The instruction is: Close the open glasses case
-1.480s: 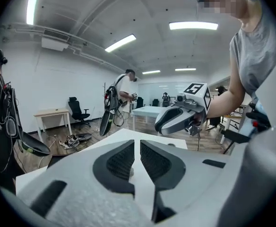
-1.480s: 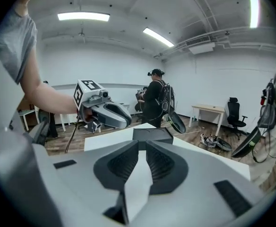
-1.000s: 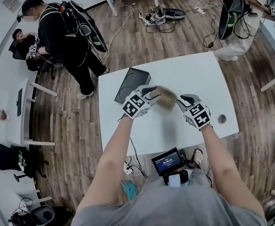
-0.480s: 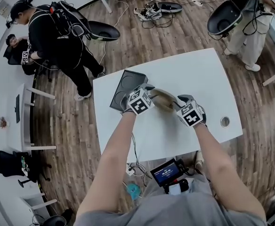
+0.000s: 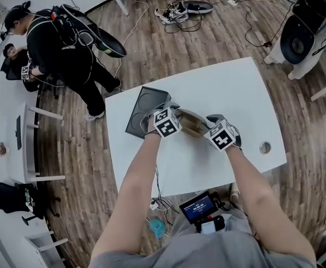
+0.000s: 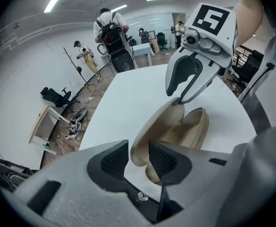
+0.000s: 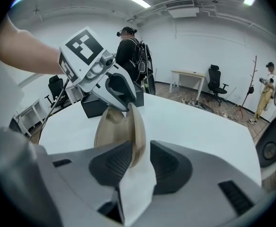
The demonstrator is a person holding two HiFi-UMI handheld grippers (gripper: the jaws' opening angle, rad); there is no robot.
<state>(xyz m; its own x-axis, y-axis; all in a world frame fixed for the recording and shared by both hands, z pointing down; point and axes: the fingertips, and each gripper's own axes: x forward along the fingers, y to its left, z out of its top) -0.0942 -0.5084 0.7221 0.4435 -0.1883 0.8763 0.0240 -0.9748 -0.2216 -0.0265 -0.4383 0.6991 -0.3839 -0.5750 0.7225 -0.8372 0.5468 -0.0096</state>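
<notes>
A tan glasses case point(image 5: 192, 123) is held just above the white table point(image 5: 235, 94) between both grippers. In the left gripper view its lid point(image 6: 159, 126) stands raised off the base point(image 6: 197, 129), so the case is open. My left gripper point(image 6: 139, 157) is shut on the near end of the lid, and my right gripper point(image 6: 183, 98) pinches the far end. In the right gripper view the lid point(image 7: 134, 126) sits edge-on between the jaws of my right gripper point(image 7: 140, 160), with a white cloth point(image 7: 135, 188) hanging below it. My left gripper point(image 7: 124, 105) clamps the opposite tip.
A dark square tray point(image 5: 143, 106) lies on the table just left of my left gripper point(image 5: 177, 116). A round cable hole point(image 5: 264, 147) sits near the table's right front corner. A person in black point(image 5: 57, 43) stands beyond the left edge. Cables point(image 5: 180, 13) lie on the wood floor.
Both grippers have kept hold of the case and drifted slightly left and closer together. The bystander at the upper right has shifted further right.
</notes>
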